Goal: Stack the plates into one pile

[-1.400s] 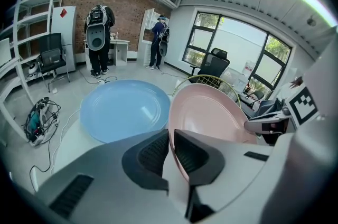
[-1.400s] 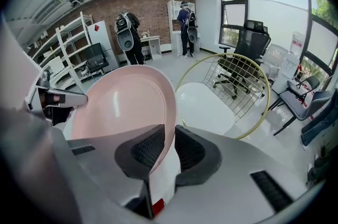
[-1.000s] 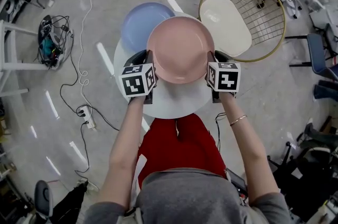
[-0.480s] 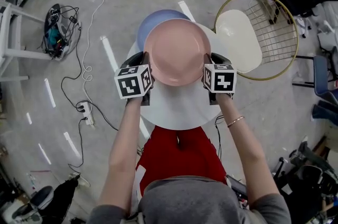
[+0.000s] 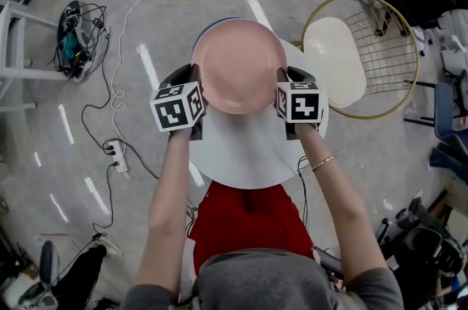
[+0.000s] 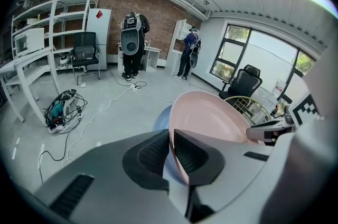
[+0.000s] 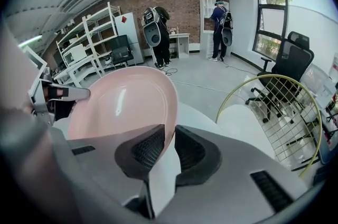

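Overhead, the floor (image 5: 88, 155) surrounds a round white desk (image 5: 248, 155). A wire chair (image 5: 336, 60) with a cream seat stands just beside the desk's far right edge.

The pink plate (image 5: 240, 66) sits over the far half of the desk, held by its two opposite edges. It covers nearly all of the blue plate (image 6: 161, 117), which lies directly below it and shows only as a sliver at the far left edge. Whether the two plates touch cannot be told.

The left gripper (image 5: 196, 91) has its jaws closed to a narrow gap on the pink plate's left rim. The right gripper (image 5: 281, 88) has its jaws closed the same way on the right rim. Both grippers point down and away from the person.
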Demonstrator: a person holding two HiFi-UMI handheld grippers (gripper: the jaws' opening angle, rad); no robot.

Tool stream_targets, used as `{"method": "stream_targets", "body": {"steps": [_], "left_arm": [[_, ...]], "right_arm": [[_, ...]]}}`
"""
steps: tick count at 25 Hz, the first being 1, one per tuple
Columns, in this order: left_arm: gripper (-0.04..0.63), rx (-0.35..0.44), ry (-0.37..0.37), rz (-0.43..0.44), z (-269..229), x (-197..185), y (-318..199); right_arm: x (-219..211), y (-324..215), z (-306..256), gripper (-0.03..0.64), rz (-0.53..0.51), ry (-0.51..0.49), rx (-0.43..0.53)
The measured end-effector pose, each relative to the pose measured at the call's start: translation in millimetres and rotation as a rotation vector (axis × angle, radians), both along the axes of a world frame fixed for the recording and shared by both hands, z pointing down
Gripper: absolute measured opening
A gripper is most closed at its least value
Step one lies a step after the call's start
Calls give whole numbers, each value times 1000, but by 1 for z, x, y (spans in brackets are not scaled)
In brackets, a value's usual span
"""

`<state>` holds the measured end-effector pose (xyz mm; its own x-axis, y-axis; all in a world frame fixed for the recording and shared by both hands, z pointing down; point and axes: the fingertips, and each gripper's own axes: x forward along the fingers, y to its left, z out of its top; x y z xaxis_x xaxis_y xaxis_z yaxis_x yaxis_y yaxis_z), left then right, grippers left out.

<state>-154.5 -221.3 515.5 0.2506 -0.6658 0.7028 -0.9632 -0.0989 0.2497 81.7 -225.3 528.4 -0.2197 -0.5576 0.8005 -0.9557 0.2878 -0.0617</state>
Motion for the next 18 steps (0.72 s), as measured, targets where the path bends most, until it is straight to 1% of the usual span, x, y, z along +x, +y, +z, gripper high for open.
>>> {"method": "stream_targets", "body": {"steps": [8, 11, 18], "left_arm": [[40, -11, -18, 2, 10, -10, -26], [40, -29, -42, 10, 21, -12, -28], [43, -42, -53, 1, 39, -14, -25]], "right_arm": [[-10, -19, 15, 77, -2, 5, -22], [-12, -23, 21, 77, -2, 5, -28], [-14, -29, 26, 77, -8, 32, -9]]}}
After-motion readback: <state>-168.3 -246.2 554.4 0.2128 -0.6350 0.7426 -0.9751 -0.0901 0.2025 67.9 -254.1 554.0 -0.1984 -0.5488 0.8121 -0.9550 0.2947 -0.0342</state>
